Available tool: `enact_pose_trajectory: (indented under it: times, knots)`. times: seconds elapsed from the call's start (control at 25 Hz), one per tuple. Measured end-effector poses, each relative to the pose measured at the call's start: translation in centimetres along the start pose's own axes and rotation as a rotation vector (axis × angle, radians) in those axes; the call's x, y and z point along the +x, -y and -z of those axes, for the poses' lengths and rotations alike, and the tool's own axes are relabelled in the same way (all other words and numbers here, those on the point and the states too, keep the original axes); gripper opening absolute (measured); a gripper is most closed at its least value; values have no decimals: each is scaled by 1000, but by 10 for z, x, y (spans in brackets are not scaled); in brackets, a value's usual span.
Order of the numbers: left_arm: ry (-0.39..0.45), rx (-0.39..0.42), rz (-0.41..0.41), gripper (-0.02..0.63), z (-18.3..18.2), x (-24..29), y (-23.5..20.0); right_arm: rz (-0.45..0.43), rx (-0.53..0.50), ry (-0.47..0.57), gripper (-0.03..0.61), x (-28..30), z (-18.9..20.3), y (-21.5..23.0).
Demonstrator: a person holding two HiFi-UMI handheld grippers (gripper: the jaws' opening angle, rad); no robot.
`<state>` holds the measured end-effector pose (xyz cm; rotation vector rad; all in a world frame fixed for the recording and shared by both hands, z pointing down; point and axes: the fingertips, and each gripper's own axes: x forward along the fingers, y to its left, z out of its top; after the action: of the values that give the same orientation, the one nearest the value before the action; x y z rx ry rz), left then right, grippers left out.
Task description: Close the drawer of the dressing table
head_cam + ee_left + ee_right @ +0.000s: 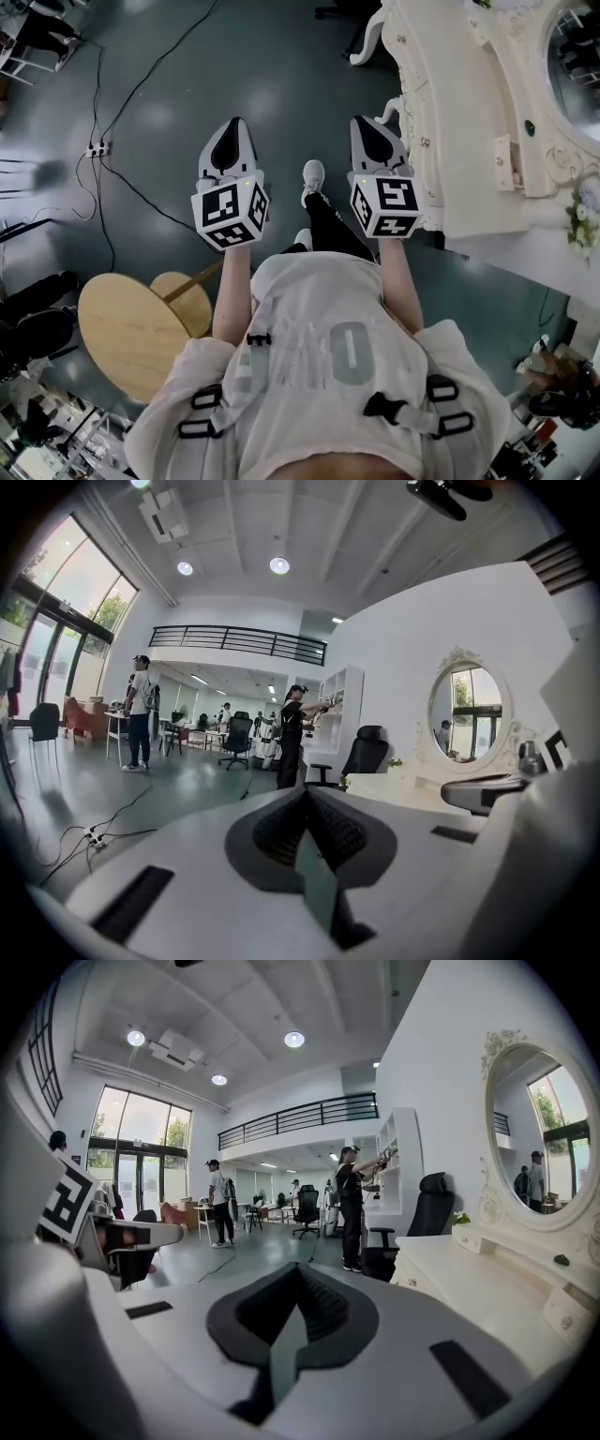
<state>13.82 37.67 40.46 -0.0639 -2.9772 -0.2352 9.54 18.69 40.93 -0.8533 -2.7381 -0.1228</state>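
The white dressing table point(450, 112) stands just off the person's right side, its oval mirror point(577, 66) at the far edge of the top. A small white block jutting from the raised tier below that mirror looks like the open drawer point(504, 161), though from here I can't be sure how far out it stands. Both tools are held level out in front, on the floor side of the dressing table and well short of that drawer. The right gripper point(370, 131) is the nearer one, just beside the table's carved edge, and the left gripper point(232, 131) is further out over the bare floor. Each has its jaws pressed fully together with nothing caught between them. I'd guess the drawer is light and rigid, a painted wooden box that slides easily, so it needs no grasping. Closed jaw tips set flat on the middle of its front, near the knob, should push it home without skewing it. I'd go gently, since the painted trim could chip and the mirror sits close behind. A round wooden stool point(131, 333) stands away from the table, behind the left arm.
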Motion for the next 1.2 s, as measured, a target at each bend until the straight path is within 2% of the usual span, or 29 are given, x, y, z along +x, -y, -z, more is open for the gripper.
enact_pose_trajectory:
  times: [0.32, 0.68, 0.92, 1.2]
  knots:
    - [7, -13, 17, 18, -6, 79, 11, -45, -30, 11, 8, 70, -20, 32]
    - [32, 10, 87, 18, -45, 207, 32, -39, -6, 24, 9, 169, -59, 95]
    - [47, 45, 182, 18, -66, 289, 70, 51, 46, 39, 9, 204, -72, 166]
    - [48, 94, 365, 18, -79, 342, 151, 248, 123, 64, 9, 180, -73, 250]
